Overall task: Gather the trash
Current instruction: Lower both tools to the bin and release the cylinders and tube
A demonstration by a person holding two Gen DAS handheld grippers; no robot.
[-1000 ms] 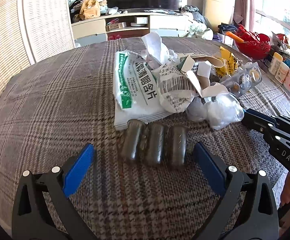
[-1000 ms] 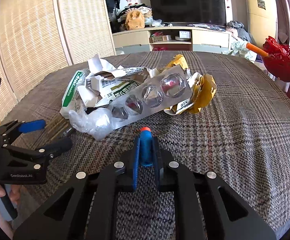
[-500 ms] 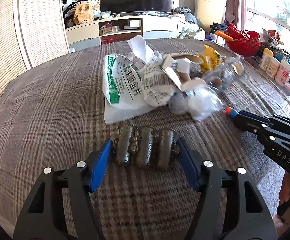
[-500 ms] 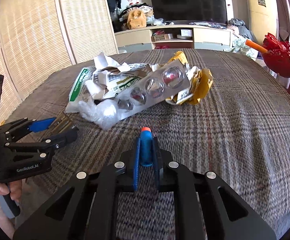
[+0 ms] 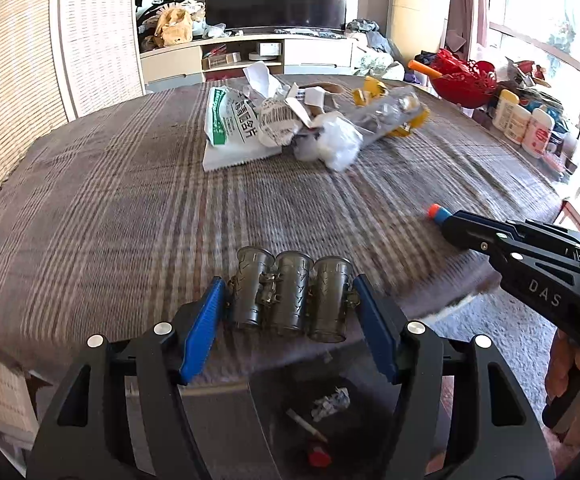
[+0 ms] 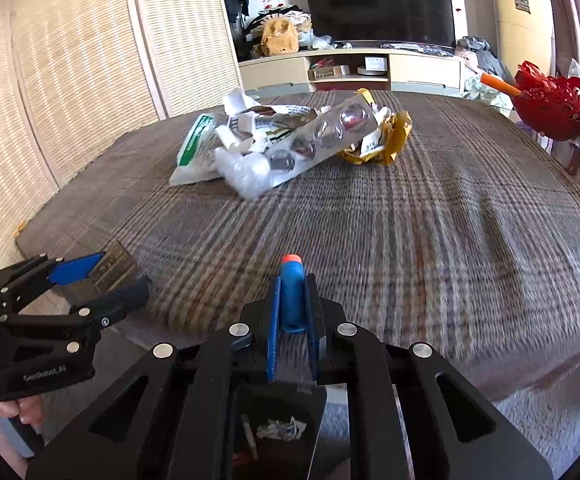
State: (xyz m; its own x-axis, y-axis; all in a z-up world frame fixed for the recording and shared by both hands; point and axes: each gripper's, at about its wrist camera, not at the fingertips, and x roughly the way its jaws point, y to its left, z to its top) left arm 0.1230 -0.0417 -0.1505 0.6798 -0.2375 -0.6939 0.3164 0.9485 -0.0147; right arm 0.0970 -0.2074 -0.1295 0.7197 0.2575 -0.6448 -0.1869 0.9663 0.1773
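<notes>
My left gripper (image 5: pixel 288 300) is shut on a grey plastic strip of three small cups (image 5: pixel 290 300), held at the table's near edge above a dark trash bin (image 5: pixel 313 420). My right gripper (image 6: pixel 291 304) is shut on a blue foam dart with an orange tip (image 6: pixel 291 296), also at the near edge above the trash bin (image 6: pixel 278 428). A pile of trash (image 5: pixel 301 124) lies farther back on the table: a white-green packet (image 5: pixel 230 128), crumpled paper, a clear bag, a blister tray (image 6: pixel 321 136) and a yellow wrapper (image 6: pixel 385 140).
The table has a brown plaid cloth (image 5: pixel 130 200). The bin holds crumpled paper, a stick and a red cap (image 5: pixel 317 458). A red basket (image 5: pixel 461 80) and several white bottles (image 5: pixel 521 120) stand at the right. A TV cabinet is behind.
Both grippers pulled back from the trash pile to the table's near edge with their items. The left gripper closed on the cup strip and lifted it. The bin came into view below.
</notes>
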